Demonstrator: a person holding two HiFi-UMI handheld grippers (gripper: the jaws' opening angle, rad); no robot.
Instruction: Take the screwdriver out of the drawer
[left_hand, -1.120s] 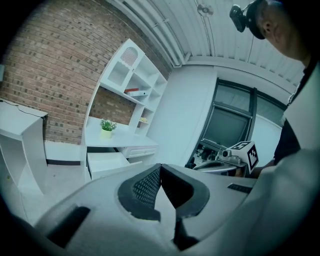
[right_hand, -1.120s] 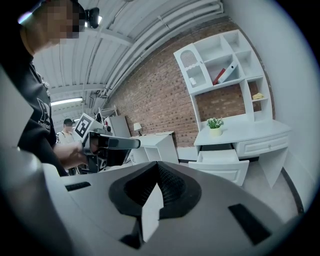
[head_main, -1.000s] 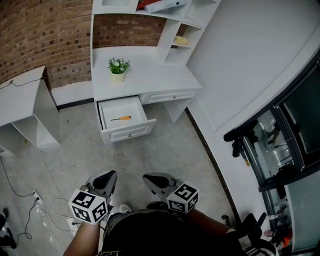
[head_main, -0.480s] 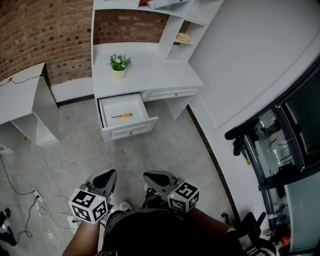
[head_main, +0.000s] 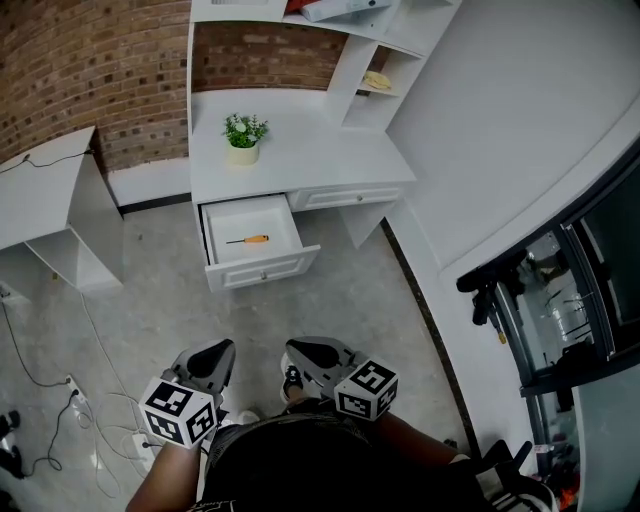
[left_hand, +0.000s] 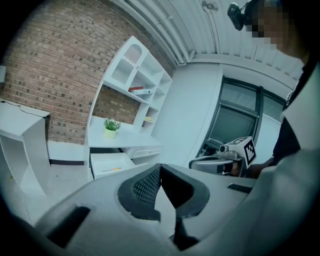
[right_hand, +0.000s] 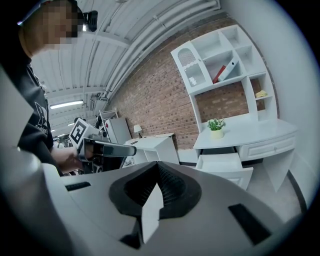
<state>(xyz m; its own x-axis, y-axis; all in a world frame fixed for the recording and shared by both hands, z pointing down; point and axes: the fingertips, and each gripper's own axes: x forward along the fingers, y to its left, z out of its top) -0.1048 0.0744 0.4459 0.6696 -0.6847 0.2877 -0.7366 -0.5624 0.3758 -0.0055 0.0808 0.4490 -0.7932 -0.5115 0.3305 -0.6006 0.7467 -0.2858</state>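
The screwdriver (head_main: 247, 240), orange-handled, lies in the open white drawer (head_main: 262, 270) of the white desk (head_main: 320, 160), far ahead of me across the floor. In the left gripper view the screwdriver (left_hand: 112, 169) shows as a small orange streak in the drawer (left_hand: 107, 162). My left gripper (head_main: 214, 353) and right gripper (head_main: 297, 352) are held low near my body, side by side and well short of the desk. Both have their jaws closed together with nothing between them. In the right gripper view the drawer (right_hand: 222, 164) is seen from the side and its contents are hidden.
A potted plant (head_main: 243, 135) stands on the desktop below a shelf unit (head_main: 375, 60). A low white side cabinet (head_main: 60, 215) is left of the desk. Cables (head_main: 55, 425) lie on the floor at my left. Dark equipment (head_main: 545, 300) lines the right wall.
The desk and drawer have shifted slightly down and right in the head view, so I have come a little closer. Both grippers keep the same pose and stay shut.
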